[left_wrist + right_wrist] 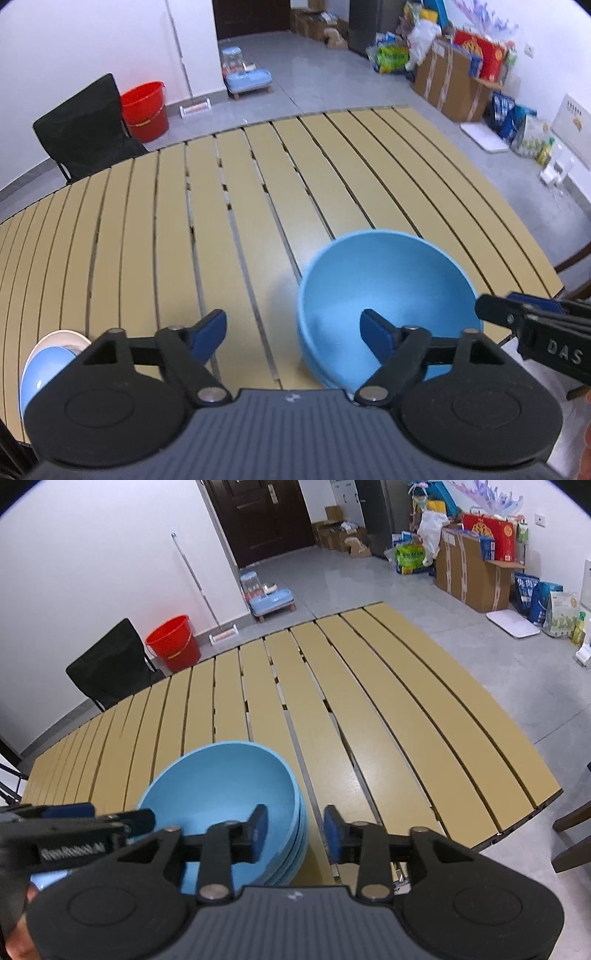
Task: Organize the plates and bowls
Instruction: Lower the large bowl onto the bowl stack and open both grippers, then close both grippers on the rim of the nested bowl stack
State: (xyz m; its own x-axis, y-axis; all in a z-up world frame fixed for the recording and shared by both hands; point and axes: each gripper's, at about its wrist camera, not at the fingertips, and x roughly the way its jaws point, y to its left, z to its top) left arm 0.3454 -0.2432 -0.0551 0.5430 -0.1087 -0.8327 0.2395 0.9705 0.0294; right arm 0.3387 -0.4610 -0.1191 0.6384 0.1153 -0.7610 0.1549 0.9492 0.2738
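A stack of light blue bowls (388,291) stands on the slatted table near its front edge; it also shows in the right wrist view (225,794). My left gripper (293,330) is open and empty, its right finger over the stack's near rim. My right gripper (295,832) is open and empty, with the stack's right rim in front of its left finger (258,832). It shows at the right edge of the left wrist view (524,317). A white and blue bowl (44,362) lies at the table's near left corner, partly hidden.
The tan slatted table (369,709) stretches ahead. A black chair (110,664) and a red bucket (173,640) stand beyond its far left side. Boxes and bags (476,565) line the far right wall. A wooden chair (572,834) is at the right.
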